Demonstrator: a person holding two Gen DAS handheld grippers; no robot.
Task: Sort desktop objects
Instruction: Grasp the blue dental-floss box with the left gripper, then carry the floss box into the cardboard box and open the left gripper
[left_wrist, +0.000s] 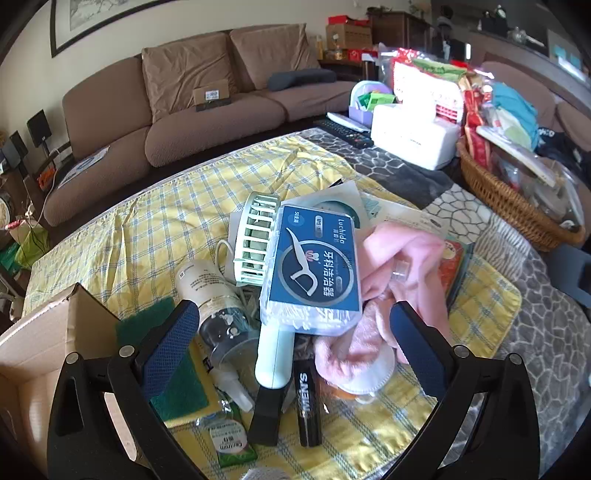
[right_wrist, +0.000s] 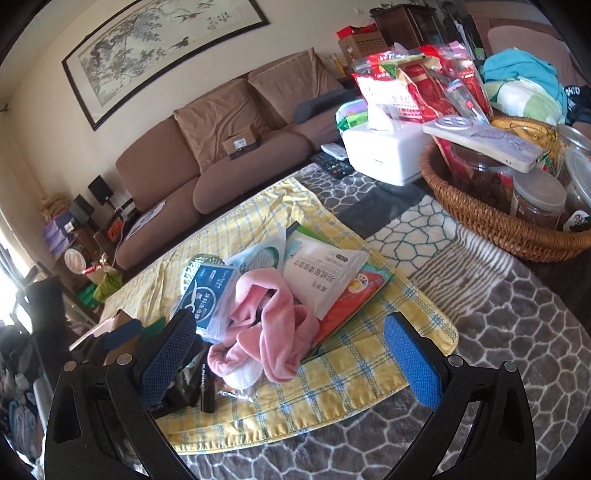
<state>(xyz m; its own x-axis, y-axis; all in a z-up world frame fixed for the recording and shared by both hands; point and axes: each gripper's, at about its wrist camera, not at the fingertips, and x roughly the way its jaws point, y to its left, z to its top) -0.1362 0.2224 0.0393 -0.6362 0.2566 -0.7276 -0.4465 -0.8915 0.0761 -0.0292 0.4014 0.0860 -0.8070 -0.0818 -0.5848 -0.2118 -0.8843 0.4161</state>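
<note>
A heap of objects lies on a yellow checked cloth (left_wrist: 147, 229). In the left wrist view my left gripper (left_wrist: 295, 343) is open above a blue floss-pick box (left_wrist: 314, 266), a mint hand fan (left_wrist: 266, 258), a white bottle (left_wrist: 210, 295), a pink cloth (left_wrist: 391, 280), a black tube (left_wrist: 308, 402) and a green scouring pad (left_wrist: 177, 376). In the right wrist view my right gripper (right_wrist: 291, 358) is open and empty, over the pink cloth (right_wrist: 273, 325) and near the floss box (right_wrist: 210, 295) and a white wipes pack (right_wrist: 321, 273).
An open cardboard box (left_wrist: 40, 350) stands at the left. A wicker basket (right_wrist: 480, 214) full of jars and packets stands at the right, with a white tissue box (right_wrist: 384, 147) and remote controls (right_wrist: 332, 164) behind. A brown sofa (right_wrist: 221, 155) is beyond.
</note>
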